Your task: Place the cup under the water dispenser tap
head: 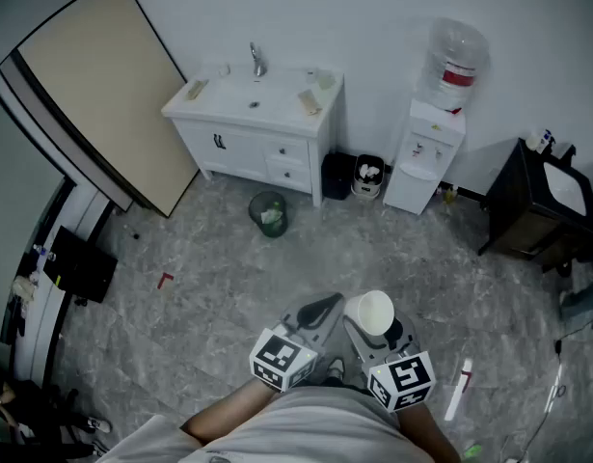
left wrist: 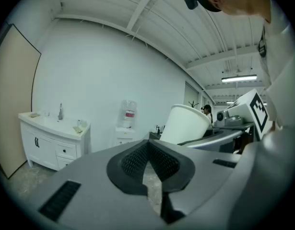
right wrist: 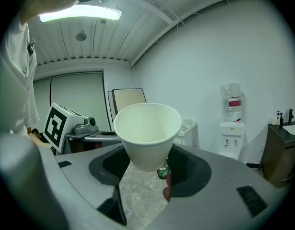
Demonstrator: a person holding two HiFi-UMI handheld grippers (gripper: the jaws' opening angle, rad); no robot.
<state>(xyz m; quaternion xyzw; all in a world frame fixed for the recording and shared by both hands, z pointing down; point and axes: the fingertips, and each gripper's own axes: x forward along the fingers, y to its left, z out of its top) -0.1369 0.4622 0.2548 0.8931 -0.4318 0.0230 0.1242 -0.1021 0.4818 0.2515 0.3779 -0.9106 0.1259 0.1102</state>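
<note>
A white paper cup [head: 375, 311] sits upright between the jaws of my right gripper [head: 373, 334], which is shut on its lower wall. The right gripper view shows the cup [right wrist: 147, 133] empty, mouth up, filling the gap of the right gripper [right wrist: 147, 166]. The white water dispenser [head: 426, 152] with a bottle on top stands against the far wall, well ahead of the cup; the right gripper view has the dispenser [right wrist: 231, 128] at right. My left gripper [head: 320, 310] hangs beside the cup, shut and empty, its tips [left wrist: 148, 147] meeting. The cup [left wrist: 185, 123] and dispenser [left wrist: 126, 123] show beyond it.
A white vanity with a sink [head: 253, 99] stands left of the dispenser, with a small black bin [head: 368, 177] between them. A green waste bin [head: 268, 212] sits on the marble floor. A dark cabinet [head: 537, 201] is at right, a large beige board [head: 94, 85] at left.
</note>
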